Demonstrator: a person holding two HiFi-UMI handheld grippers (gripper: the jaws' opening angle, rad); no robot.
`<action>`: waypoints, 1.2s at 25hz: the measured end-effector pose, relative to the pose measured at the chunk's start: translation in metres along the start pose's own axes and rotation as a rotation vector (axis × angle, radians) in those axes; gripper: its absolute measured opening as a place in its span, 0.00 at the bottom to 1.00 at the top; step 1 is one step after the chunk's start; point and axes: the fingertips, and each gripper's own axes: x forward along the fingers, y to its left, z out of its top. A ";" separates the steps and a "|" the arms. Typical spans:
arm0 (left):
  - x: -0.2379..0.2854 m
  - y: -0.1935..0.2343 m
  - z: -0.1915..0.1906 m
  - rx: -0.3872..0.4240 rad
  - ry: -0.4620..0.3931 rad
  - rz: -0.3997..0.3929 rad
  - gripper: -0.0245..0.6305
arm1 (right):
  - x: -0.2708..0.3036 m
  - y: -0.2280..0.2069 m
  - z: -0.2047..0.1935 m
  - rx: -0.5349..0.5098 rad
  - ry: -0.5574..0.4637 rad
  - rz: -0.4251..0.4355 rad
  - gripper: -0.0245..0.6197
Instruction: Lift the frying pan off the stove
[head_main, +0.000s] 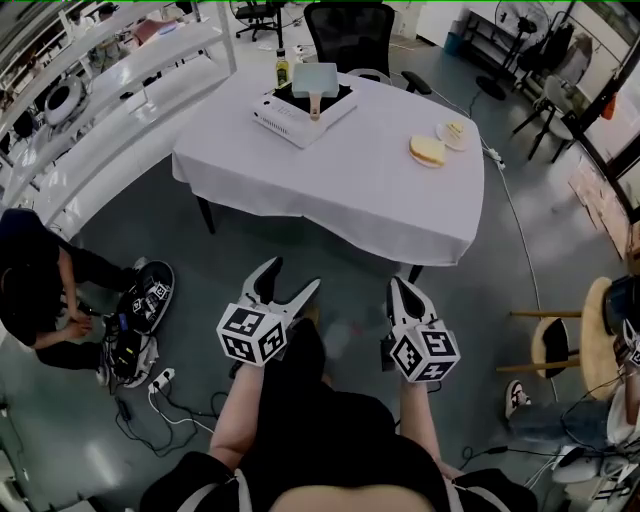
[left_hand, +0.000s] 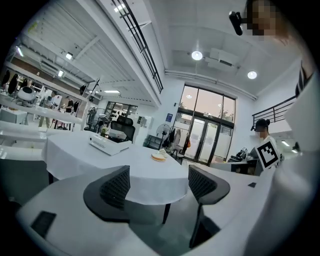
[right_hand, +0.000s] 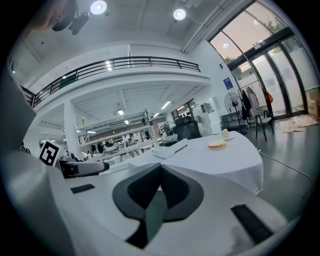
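— Where do we find the frying pan?

— We see the frying pan (head_main: 314, 78), pale and squarish, sitting on the stove (head_main: 288, 118), which stands on the table (head_main: 350, 200) near its far edge. The pan's handle points toward the table's near side. Nothing touches it.

— And our two grippers?

— Both are on the near side of the table, well apart from it and over the floor. In its own view, the left gripper (left_hand: 157, 185) has its jaws spread wide. We see only the table and the floor in the gap, so it grips nothing. The right gripper (right_hand: 160, 186) has its jaws pressed together, pad against pad, with nothing caught between them.

— What else do we see on the table?

— Just beyond the stove, at the table's far edge, stands a bottle (head_main: 283, 67). Toward the table's right side lies a plate of bread (head_main: 427, 151), and a smaller plate (head_main: 455, 131) sits just beside it, nearer the right edge. The white cloth hangs down over every edge we can see.

— And around the table?

— Behind its far side stands a black office chair (head_main: 350, 35). To the left of the table, and nearer to us than it, a person (head_main: 35, 290) in dark clothes crouches on the floor beside some gear and cables.
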 end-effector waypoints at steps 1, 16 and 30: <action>0.008 0.004 0.005 0.000 0.003 -0.008 0.61 | 0.008 -0.001 0.005 -0.001 -0.001 -0.001 0.05; 0.125 0.098 0.100 -0.033 -0.021 -0.097 0.61 | 0.154 -0.025 0.086 -0.045 -0.029 -0.037 0.05; 0.219 0.186 0.157 -0.128 -0.024 -0.168 0.61 | 0.280 -0.047 0.138 -0.081 -0.077 -0.057 0.05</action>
